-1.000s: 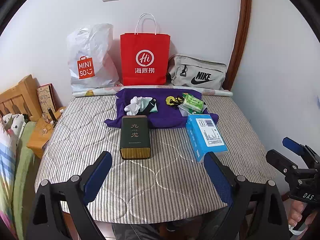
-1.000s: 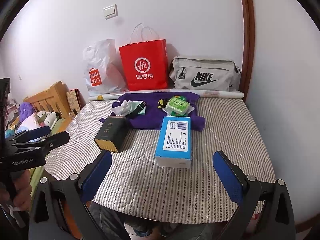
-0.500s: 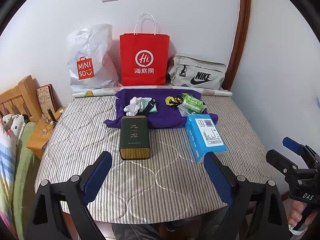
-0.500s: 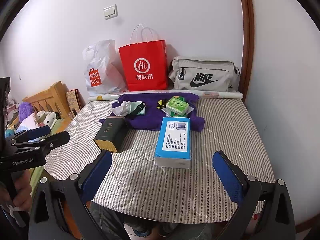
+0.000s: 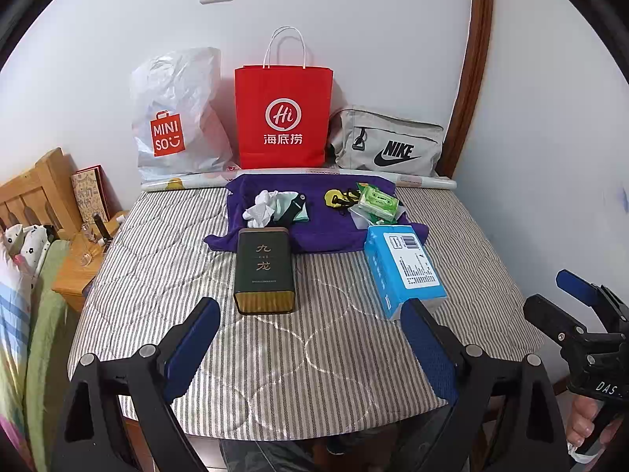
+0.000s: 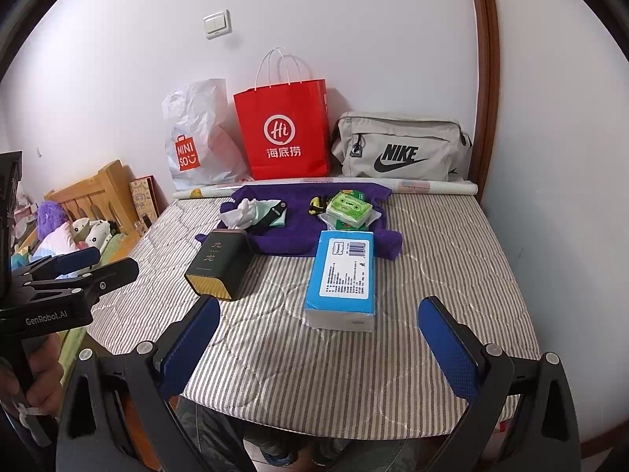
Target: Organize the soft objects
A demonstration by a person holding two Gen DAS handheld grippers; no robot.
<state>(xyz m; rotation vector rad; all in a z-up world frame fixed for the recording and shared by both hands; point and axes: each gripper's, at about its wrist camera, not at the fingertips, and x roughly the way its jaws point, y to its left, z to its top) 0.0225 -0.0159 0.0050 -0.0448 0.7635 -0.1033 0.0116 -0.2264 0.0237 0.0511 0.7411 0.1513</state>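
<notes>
Here the striped mattress [image 5: 165,275] fills most of both views. Against the wall stand a white bag [image 5: 177,118], a red bag [image 5: 284,118] and a grey pouch [image 5: 389,145]. A purple cloth [image 5: 314,232] lies before them, bearing white socks [image 5: 261,208] and a green packet [image 5: 377,204]. Nearer sit a blue tissue pack [image 6: 344,275] and a dark tin [image 5: 265,271], well apart. The left gripper [image 5: 310,348] and right gripper [image 6: 318,350] both hover wide at the near edge, holding nothing.
</notes>
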